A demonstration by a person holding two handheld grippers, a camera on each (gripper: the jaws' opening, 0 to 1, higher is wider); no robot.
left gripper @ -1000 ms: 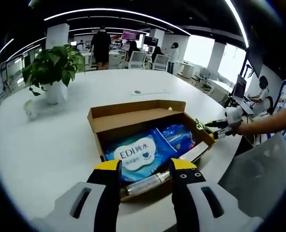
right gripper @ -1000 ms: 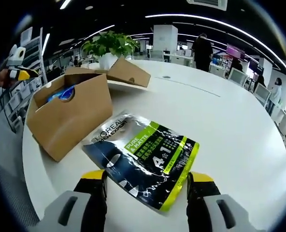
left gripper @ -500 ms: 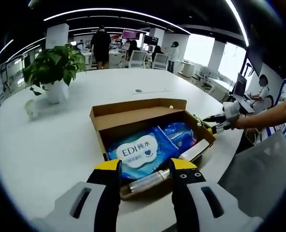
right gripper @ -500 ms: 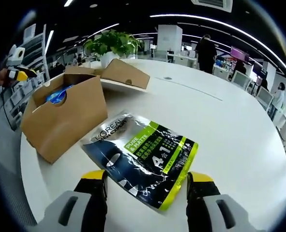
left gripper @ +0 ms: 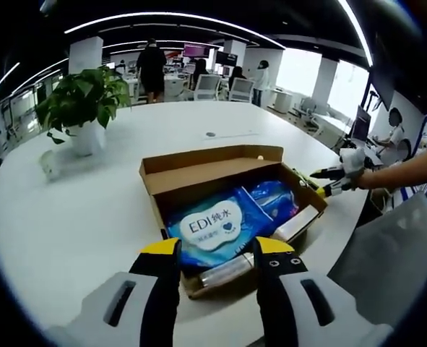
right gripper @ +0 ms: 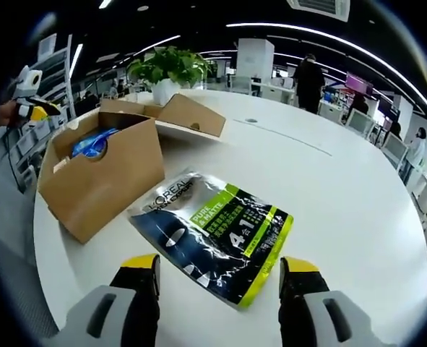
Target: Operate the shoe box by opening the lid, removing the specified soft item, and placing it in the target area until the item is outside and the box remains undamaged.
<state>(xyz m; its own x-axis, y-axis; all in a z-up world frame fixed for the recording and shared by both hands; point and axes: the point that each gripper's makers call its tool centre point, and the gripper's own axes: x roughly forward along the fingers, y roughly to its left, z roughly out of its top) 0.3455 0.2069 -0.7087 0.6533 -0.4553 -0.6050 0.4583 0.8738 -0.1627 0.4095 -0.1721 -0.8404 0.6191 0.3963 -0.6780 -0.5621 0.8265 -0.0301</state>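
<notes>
Your left gripper [left gripper: 217, 249] points forward and level, jaws parted with nothing between the yellow tips. Your right gripper [right gripper: 220, 266] is likewise spread wide and grips nothing. In the left gripper view, your right arm [left gripper: 404, 170] reaches in from the right edge, its gripper pointing inward.

Left tongs [left gripper: 215, 249] hide the shoe box's [left gripper: 199, 168] near wall

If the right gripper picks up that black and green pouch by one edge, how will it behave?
The pouch lies flat with a wrinkled, glossy skin, so it will probably flop and sag. That shine suggests it may slip in the right gripper. It looks thin, so likely light.
</notes>
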